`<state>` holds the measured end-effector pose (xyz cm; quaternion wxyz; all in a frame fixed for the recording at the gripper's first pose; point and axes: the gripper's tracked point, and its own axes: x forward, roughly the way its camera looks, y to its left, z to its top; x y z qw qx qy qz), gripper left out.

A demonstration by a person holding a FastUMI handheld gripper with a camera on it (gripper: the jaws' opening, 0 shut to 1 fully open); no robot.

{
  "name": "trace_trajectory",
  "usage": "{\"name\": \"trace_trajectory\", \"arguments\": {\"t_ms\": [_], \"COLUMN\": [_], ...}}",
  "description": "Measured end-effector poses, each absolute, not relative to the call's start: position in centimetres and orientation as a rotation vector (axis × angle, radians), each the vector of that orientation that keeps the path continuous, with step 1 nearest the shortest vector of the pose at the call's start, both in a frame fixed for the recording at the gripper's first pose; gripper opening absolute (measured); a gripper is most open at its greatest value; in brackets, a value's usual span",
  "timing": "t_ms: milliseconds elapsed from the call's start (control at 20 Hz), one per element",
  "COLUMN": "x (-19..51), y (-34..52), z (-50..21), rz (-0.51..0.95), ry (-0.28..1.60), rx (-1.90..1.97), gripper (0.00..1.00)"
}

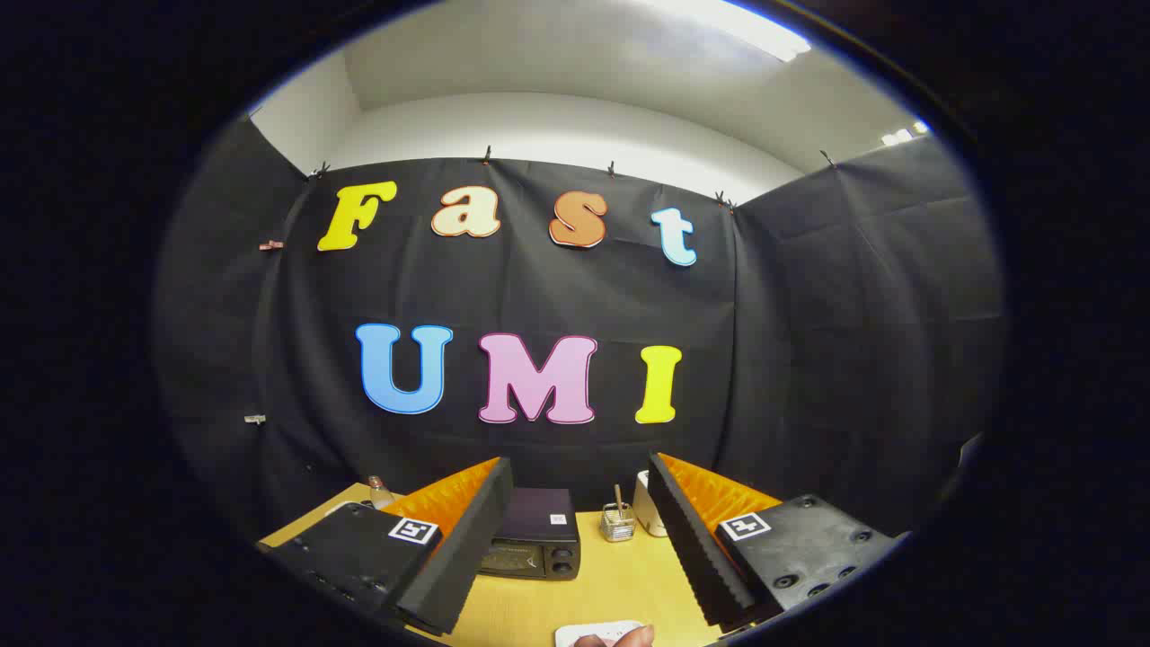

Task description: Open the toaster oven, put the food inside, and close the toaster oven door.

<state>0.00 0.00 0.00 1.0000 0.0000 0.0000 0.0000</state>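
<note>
we face black cloth walls around a pale wooden bench (620, 575). our claw (575, 548) hangs high with fingers wide apart, holding nothing, likely lined up to approach. the toaster oven (535, 535) sits beyond them, door shut, near the left finger. the food (615, 636) on a white plate waits just below, between the fingers. a wire holder (617, 523) stands beside the oven.

A small black toaster oven (532, 533) stands upright on the worktop with its door closed (two round knobs at its front right). Pale food (620, 637) lies on a white plate (575, 634), nearer than the oven.
</note>
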Motion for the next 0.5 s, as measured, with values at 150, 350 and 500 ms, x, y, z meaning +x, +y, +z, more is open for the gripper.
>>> {"name": "trace_trajectory", "arguments": {"t_ms": [150, 350, 500], "x": [0.2, 0.0, 0.31], "y": [0.39, 0.42, 0.4], "z": [0.13, 0.62, 0.49], "rz": [0.011, 0.004, -0.004], "ry": [0.002, -0.011, -0.001], "rx": [0.002, -0.003, 0.008], "gripper": [0.97, 0.97, 0.97]}}
